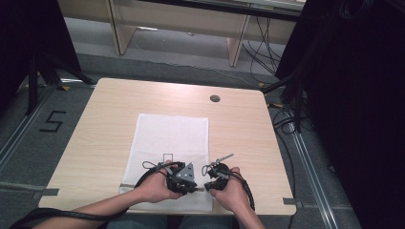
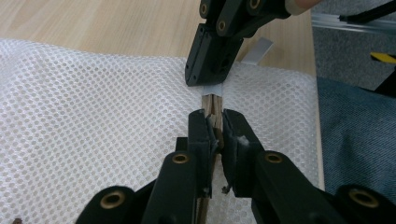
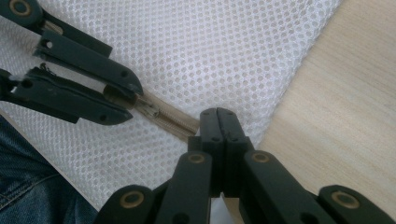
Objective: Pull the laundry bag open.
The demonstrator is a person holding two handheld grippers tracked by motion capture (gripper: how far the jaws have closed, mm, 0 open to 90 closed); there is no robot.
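Mesh bag (image 1: 169, 143): white, flat on the tabletop (image 1: 105, 124), near edge toward the person.
Zipper (image 3: 170, 121): beige, along the bag's near edge.
Left tool (image 2: 214, 128): clamped on the zipper.
Right tool (image 3: 219, 123): closed on the zipper's end, just beside the left tool.
Writing: a "5" (image 1: 51, 121) on the floor, left of the tabletop.

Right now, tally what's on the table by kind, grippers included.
Grippers: 2, the left gripper and the right gripper
White mesh bags: 1, the mesh bag, lying flat, with a beige zipper along its near edge
Cable grommets: 1, the grommet set in the table top
Total: 4
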